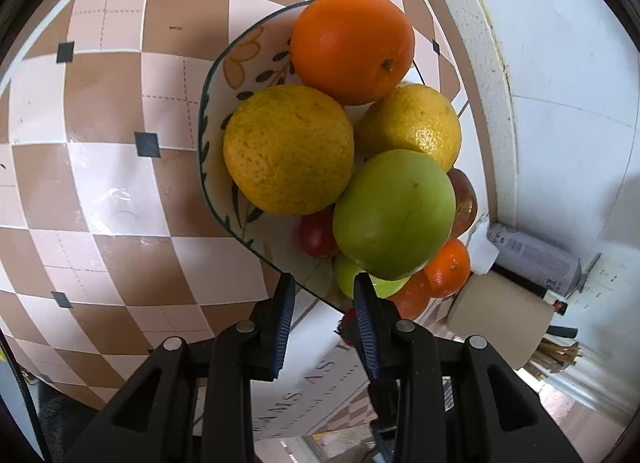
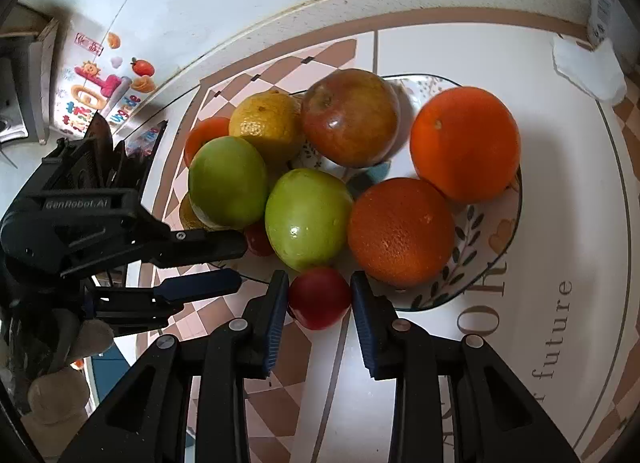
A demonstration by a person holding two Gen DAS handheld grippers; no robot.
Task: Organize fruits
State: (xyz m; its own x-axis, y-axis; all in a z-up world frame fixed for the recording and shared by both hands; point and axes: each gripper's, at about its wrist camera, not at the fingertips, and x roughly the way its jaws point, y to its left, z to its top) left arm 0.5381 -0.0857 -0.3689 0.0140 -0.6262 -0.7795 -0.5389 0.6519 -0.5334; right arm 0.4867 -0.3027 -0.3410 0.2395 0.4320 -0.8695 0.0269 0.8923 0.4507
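Note:
A patterned plate [image 2: 486, 237] [image 1: 240, 63] holds a pile of fruit: oranges [image 2: 466, 143] [image 1: 352, 45], yellow citrus [image 1: 288, 149], green apples [image 2: 308, 219] [image 1: 394, 215], a red-brown apple [image 2: 350, 117]. My right gripper [image 2: 319, 295] is shut on a small red fruit [image 2: 319, 297] at the plate's near rim. My left gripper [image 1: 324, 291] is at the plate's edge, jaws slightly apart around the rim; whether the pads touch it I cannot tell. It also shows in the right wrist view [image 2: 224, 263], at the plate's left side.
The plate sits on a checkered brown and white tablecloth [image 1: 100, 191] with printed lettering [image 2: 560, 323]. A white wall ledge [image 1: 480, 63] runs behind. A spray can [image 1: 532, 255], a paper roll [image 1: 500, 315] and crumpled tissue [image 2: 588, 67] lie near the wall.

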